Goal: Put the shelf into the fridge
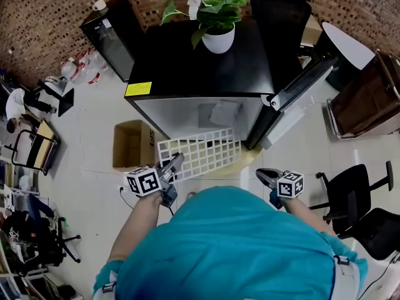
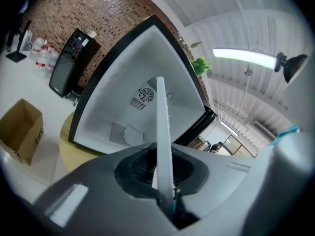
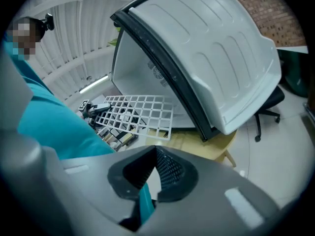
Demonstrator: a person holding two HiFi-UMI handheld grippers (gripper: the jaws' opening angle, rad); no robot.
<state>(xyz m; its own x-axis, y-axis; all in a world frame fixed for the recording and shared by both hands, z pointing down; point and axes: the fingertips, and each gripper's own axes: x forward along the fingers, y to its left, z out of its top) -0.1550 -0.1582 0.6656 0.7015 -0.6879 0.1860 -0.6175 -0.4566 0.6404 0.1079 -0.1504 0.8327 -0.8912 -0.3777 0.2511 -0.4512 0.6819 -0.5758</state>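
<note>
A white grid shelf (image 1: 201,152) hangs flat in front of the open mini fridge (image 1: 206,67), level with its white inside (image 1: 209,114). My left gripper (image 1: 175,162) is shut on the shelf's near left edge. In the left gripper view the shelf (image 2: 162,117) shows edge-on between the jaws, pointing into the fridge cavity (image 2: 128,107). My right gripper (image 1: 265,175) hangs to the right of the shelf, apart from it, shut and empty. The right gripper view shows the shelf (image 3: 139,113), the left gripper (image 3: 96,107) and the fridge door (image 3: 211,53) swung open.
The fridge stands on a low round wooden base (image 3: 197,142). A potted plant (image 1: 217,22) sits on its top. An open cardboard box (image 1: 131,145) lies on the floor at left. Black office chairs (image 1: 359,199) stand at right, and a second black fridge (image 1: 115,36) at back left.
</note>
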